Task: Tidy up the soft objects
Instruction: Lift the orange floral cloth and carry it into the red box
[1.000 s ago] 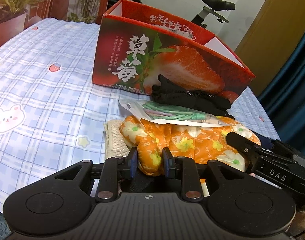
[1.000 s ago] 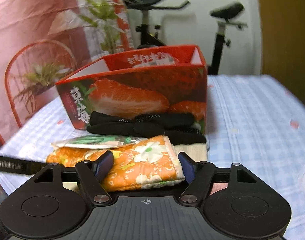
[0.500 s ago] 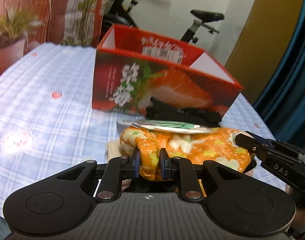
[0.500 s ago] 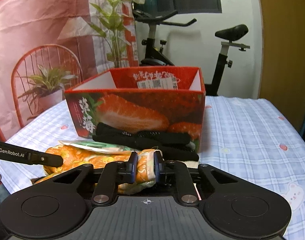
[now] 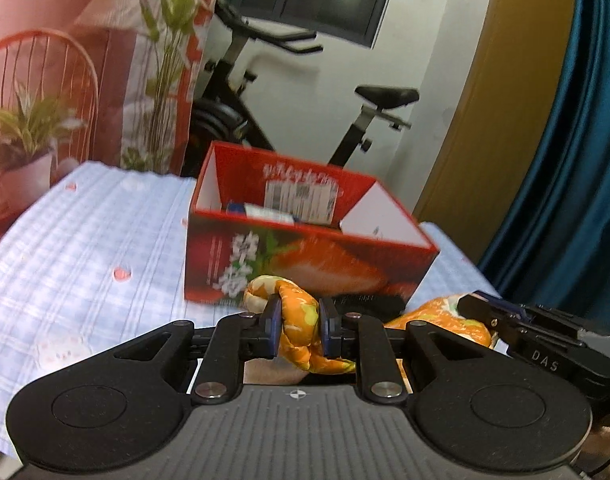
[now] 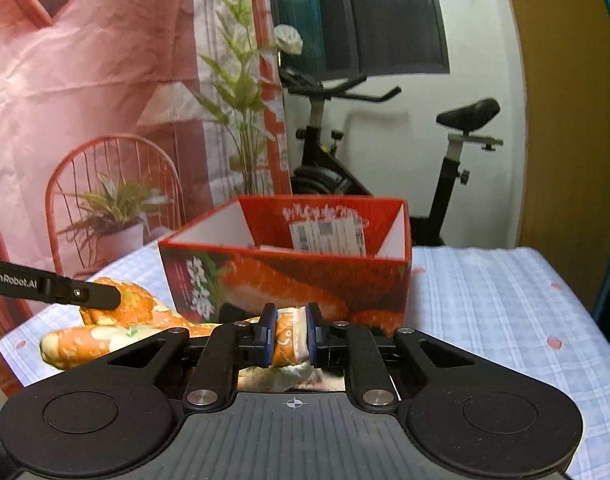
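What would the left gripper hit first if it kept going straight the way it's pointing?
Probably the near wall of the red strawberry box; the left gripper, clamped on the orange floral cloth, points at it. Depth is hard to judge.

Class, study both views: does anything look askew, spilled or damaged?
Nothing stands out. The orange floral cloth sags between the left hand-held gripper and right hand-held gripper; the strawberry box stands upright.

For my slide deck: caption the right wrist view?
Right hand-held gripper clamps orange floral cloth before the strawberry box.
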